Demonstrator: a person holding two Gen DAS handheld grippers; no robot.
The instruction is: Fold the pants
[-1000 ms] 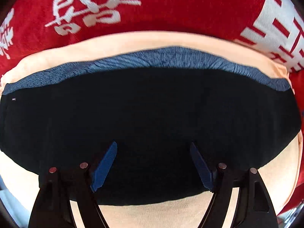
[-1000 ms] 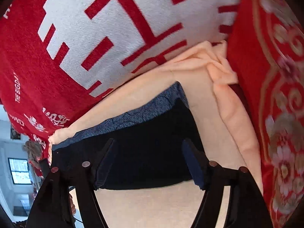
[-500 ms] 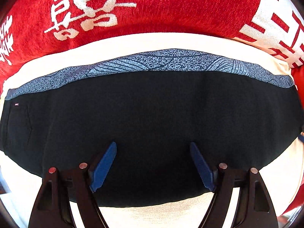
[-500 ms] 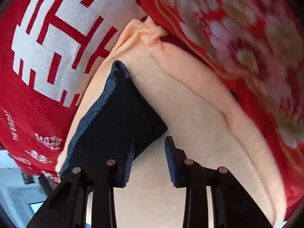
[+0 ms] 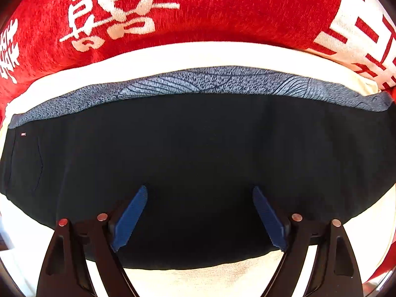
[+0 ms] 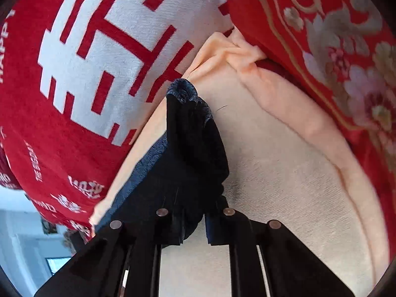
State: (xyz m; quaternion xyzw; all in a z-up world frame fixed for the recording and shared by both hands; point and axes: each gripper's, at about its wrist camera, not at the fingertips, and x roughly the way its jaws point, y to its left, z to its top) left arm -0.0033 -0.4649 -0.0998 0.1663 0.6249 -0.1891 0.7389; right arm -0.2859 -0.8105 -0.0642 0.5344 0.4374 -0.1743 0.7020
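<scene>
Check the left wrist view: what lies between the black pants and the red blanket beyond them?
A strip of the cream blanket under the pants, bare there, separates them from the red blanket.

Work surface is covered by a pale peach fleece blanket point(image 6: 284, 173), bunched into a fold at its far corner. Beneath it lies a red blanket point(image 5: 222, 7) with large white characters. A red floral-patterned cloth point(image 6: 334, 49) borders one side. White room walls point(image 6: 14, 227) show beyond, brightly daylit.

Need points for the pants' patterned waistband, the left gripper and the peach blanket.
patterned waistband point(image 5: 210, 80): left wrist view, middle of the grey band.
left gripper point(image 5: 200, 195): left wrist view, gap between its open fingertips.
peach blanket point(image 6: 284, 173): right wrist view, bare stretch right of the pants.
</scene>
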